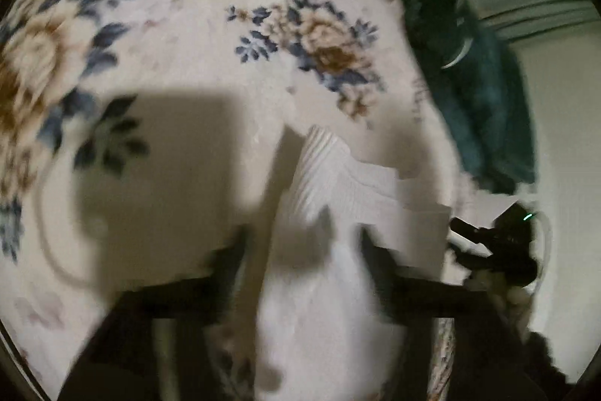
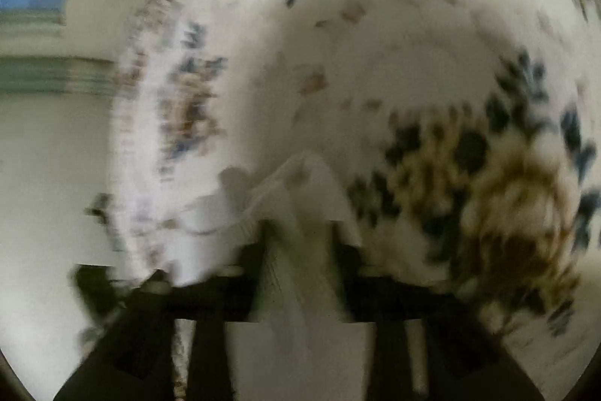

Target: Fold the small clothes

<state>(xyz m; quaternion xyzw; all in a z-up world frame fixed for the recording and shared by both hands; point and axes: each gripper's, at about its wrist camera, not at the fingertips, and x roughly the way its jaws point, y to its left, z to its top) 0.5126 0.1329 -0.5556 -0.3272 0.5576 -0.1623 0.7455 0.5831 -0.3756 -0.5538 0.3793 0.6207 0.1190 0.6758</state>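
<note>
While my view is smeared by blur, I make out a white ribbed garment [image 1: 330,171] lying on the floral blanket [image 1: 210,36]. My left gripper [image 1: 304,243] and right gripper [image 2: 300,239] both stand wide over it. No writing is legible.

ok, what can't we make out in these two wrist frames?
- Left wrist: white garment's near end, covered by the left gripper and shadow.
- Left wrist: right gripper, small at the edge; jaws unreadable.
- Right wrist: garment between the fingers, motion-blurred; contact unclear.
</note>
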